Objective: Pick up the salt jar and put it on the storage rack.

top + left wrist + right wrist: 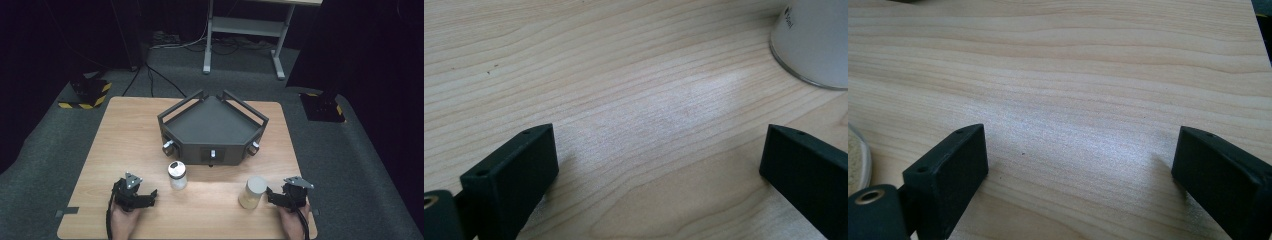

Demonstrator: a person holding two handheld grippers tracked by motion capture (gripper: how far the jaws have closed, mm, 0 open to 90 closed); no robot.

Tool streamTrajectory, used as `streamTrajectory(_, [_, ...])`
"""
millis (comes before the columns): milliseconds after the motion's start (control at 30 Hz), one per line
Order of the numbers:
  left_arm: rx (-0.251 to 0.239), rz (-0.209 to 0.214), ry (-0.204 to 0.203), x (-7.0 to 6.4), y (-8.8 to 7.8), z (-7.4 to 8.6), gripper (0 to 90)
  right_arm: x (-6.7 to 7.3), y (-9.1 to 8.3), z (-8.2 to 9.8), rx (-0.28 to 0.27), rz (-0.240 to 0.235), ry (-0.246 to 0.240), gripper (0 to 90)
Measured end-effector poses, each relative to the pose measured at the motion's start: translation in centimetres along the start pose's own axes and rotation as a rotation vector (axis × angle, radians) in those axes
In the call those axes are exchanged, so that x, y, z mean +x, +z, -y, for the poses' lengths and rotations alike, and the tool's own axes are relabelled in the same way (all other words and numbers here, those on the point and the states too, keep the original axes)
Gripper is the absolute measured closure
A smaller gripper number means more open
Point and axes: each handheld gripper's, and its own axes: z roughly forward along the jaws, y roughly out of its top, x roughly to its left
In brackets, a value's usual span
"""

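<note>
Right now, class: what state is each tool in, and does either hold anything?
Left tool: open, holding nothing, above bare table.
Right tool: open, holding nothing.

So the table [100,150] has a big angular tray [212,125] sitting toward the far middle. In front of it stand two jars: one jar [177,175] left of centre, close to the tray's front, the other jar [252,192] further right and nearer the person. The left gripper [145,197] sits left of the first jar, the right gripper [272,195] just right of the second.

A wooden table [125,145] bears a black tray [212,127] and two jars [177,176].
</note>
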Motion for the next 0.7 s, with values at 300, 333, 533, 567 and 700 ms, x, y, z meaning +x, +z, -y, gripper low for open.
streamTrajectory(300, [0.003, 0.001, 0.0, 0.02, 0.0, -0.06, 2.1, 0.0, 0.0, -0.01, 0.0, 0.0, 0.0, 7.6])
streamTrajectory(333, [0.003, 0.001, 0.0, 0.02, 0.0, -0.07, 2.1, 0.0, 0.0, -0.01, 0.0, 0.0, 0.0, 7.6])
streamTrajectory(533, [0.008, -0.003, -0.005, -0.17, 0.1, -0.22, 1.0, 0.0, 0.0, -0.01, 0.0, 0.0, 0.0, 7.6])
streamTrajectory(567, [0.008, -0.004, -0.006, -0.19, 0.12, -0.24, 0.5, 0.0, 0.0, -0.01, 0.0, 0.0, 0.0, 7.6])
streamTrajectory(700, [0.017, 0.005, 0.001, -0.01, 0.12, -0.45, 0.2, 0.0, 0.0, -0.01, 0.0, 0.0, 0.0, 7.6])
